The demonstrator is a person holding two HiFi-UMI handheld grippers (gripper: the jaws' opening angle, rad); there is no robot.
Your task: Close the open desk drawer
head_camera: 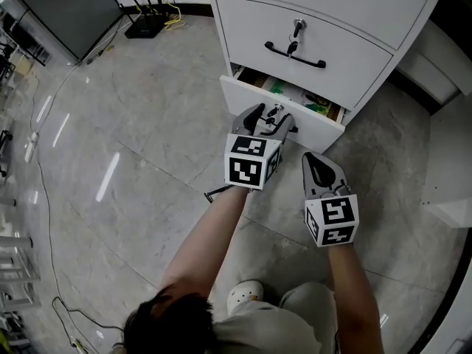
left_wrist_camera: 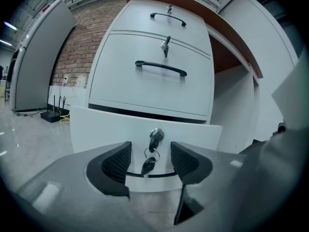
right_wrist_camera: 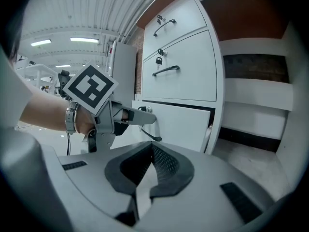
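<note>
A pale, glossy tiled floor (head_camera: 140, 116) is seen throughout, streaked with reflected light, and a thin dark cable (head_camera: 46, 198) is trailed across it at the left. A red brick wall (left_wrist_camera: 79, 47) is shown behind, with a large grey panel (left_wrist_camera: 38, 57) stood beside it and a black router (head_camera: 144, 26) with upright antennas and a yellow cable (head_camera: 174, 19) laid at its foot. Overhead, a white ribbed ceiling (right_wrist_camera: 104, 8) is lit by long strip lights (right_wrist_camera: 82, 40).

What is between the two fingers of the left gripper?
The left gripper view shows, between the spread fingers of the left gripper, the keys hanging from the open drawer's lock and part of its black handle; neither is gripped.
</note>
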